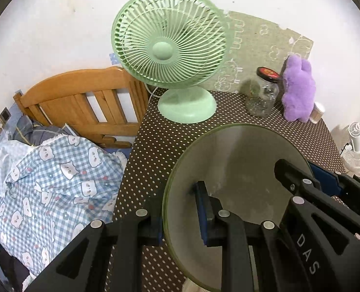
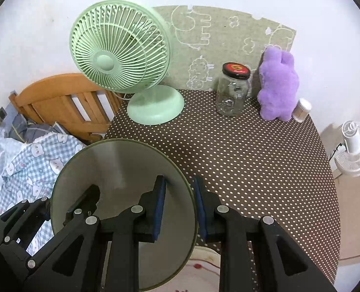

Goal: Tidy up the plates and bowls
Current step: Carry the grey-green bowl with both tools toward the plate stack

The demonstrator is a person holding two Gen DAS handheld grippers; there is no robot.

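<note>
We see both grippers clamped on one glass plate (image 1: 240,170), held above the dotted tablecloth (image 1: 155,150). The left gripper (image 1: 181,214) pinches the plate's rim at about 9 o'clock, jaws narrow, blue pads either side of the edge. The right gripper (image 2: 180,209) pinches the opposite rim at about 3 o'clock, jaws narrow too. The plate is tilted and its glass is frosted, greenish at the edge.

In the right wrist view the green fan (image 2: 121,56) sits at 11 o'clock from the plate, a glass jar (image 2: 232,95) with a dark lid at 1 o'clock, and a purple plush toy (image 2: 278,87) just right of the jar. A white fan (image 2: 355,146) stands at 3 o'clock off the table. A checked blanket (image 1: 50,180) lies at 9 o'clock beside the wooden bed frame (image 1: 82,97).
</note>
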